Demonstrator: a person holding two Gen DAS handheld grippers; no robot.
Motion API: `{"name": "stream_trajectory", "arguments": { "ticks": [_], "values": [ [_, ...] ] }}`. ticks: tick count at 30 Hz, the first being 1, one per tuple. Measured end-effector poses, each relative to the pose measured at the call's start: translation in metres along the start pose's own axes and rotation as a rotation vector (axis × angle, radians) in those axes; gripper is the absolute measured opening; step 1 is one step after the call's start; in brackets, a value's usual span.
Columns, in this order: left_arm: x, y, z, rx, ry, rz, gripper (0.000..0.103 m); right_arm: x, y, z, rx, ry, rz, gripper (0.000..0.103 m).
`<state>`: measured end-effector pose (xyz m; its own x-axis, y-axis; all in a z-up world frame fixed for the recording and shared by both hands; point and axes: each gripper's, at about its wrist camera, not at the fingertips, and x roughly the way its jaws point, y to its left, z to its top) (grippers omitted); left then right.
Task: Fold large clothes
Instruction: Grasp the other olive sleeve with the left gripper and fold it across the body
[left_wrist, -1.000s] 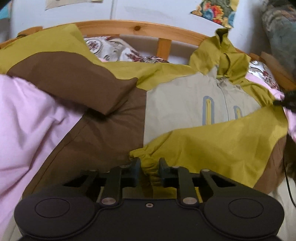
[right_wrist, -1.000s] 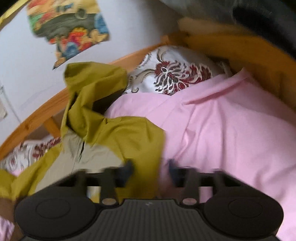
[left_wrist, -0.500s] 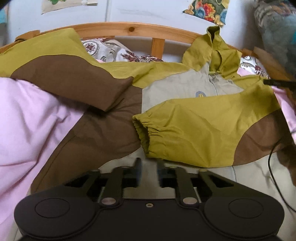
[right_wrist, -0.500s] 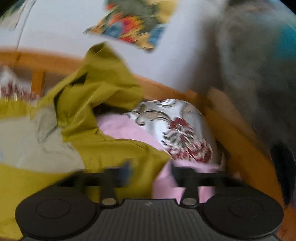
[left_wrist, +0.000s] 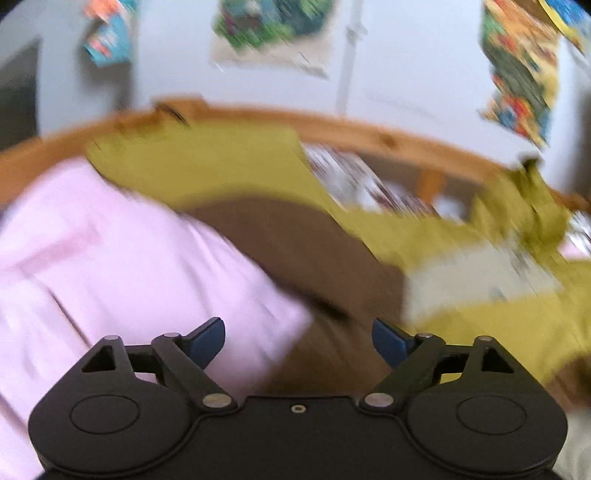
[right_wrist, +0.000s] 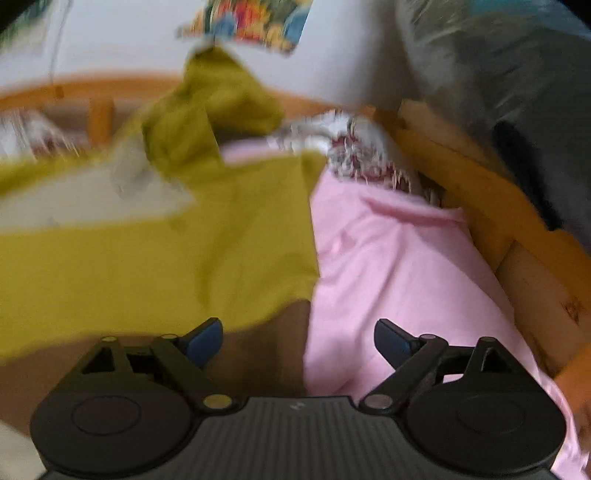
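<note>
Olive-brown jacket (left_wrist: 280, 236) lies on pink bedding (left_wrist: 110, 266); left gripper (left_wrist: 298, 338) and right gripper (right_wrist: 298, 338) jaws opening, nothing between.

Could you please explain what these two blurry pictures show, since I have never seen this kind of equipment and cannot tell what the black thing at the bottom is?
The black thing is a hand-held gripper; a person carries one in each hand, with a camera looking along its two blue-tipped fingers. One picture comes from the left gripper, the other from the right gripper. Both are blurred. On the bed lies a jacket in olive, brown and pale grey, spread over pink bedding, with a wooden bed frame behind. Both grippers' jaws are opening and nothing sits between them, so neither holds anything.
</note>
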<state>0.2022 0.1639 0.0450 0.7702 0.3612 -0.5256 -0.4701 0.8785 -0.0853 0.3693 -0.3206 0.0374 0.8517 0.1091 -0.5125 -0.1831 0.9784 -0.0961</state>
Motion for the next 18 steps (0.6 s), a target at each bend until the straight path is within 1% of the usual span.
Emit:
{"name": "stream_trajectory", "arguments": {
  "ticks": [1, 2, 3, 4, 6, 8, 10, 12, 13, 14, 15, 16, 17, 18],
  "values": [
    [0.003, 0.011, 0.010, -0.006, -0.027, 0.036, 0.095, -0.022, 0.003, -0.001, 0.043, -0.022, 0.052, 0.103],
    [0.010, 0.024, 0.021, -0.023, -0.048, 0.084, 0.096, -0.038, 0.005, -0.003, 0.071, -0.035, 0.097, 0.103],
    [0.017, 0.038, 0.032, -0.055, -0.067, 0.130, 0.096, -0.053, 0.009, -0.006, 0.095, -0.046, 0.144, 0.103],
    [0.025, 0.051, 0.042, -0.091, -0.077, 0.160, 0.096, -0.067, 0.014, -0.010, 0.116, -0.055, 0.185, 0.103],
    [0.044, 0.079, 0.062, -0.171, -0.082, 0.203, 0.097, -0.090, 0.028, -0.025, 0.150, -0.073, 0.249, 0.103],
    [0.061, 0.102, 0.080, -0.258, -0.083, 0.202, 0.098, -0.103, 0.039, -0.038, 0.166, -0.085, 0.281, 0.103],
    [0.075, 0.121, 0.093, -0.334, -0.081, 0.192, 0.098, -0.107, 0.049, -0.051, 0.173, -0.068, 0.301, 0.103],
    [0.090, 0.131, 0.103, -0.402, -0.079, 0.209, 0.093, -0.100, 0.057, -0.057, 0.145, -0.043, 0.340, 0.103],
    [0.093, 0.136, 0.105, -0.432, -0.083, 0.212, 0.084, -0.098, 0.061, -0.060, 0.133, -0.038, 0.347, 0.103],
    [0.096, 0.141, 0.106, -0.465, -0.085, 0.211, 0.064, -0.094, 0.064, -0.063, 0.125, -0.033, 0.347, 0.103],
    [0.098, 0.143, 0.108, -0.501, -0.086, 0.203, 0.049, -0.089, 0.065, -0.064, 0.131, -0.021, 0.344, 0.103],
    [0.098, 0.144, 0.108, -0.527, -0.092, 0.199, 0.029, -0.085, 0.065, -0.065, 0.149, -0.003, 0.345, 0.103],
    [0.095, 0.142, 0.110, -0.549, -0.112, 0.201, 0.016, -0.081, 0.065, -0.068, 0.175, 0.017, 0.352, 0.103],
    [0.090, 0.141, 0.111, -0.555, -0.142, 0.204, 0.012, -0.078, 0.064, -0.069, 0.199, 0.034, 0.363, 0.103]
  ]
}}
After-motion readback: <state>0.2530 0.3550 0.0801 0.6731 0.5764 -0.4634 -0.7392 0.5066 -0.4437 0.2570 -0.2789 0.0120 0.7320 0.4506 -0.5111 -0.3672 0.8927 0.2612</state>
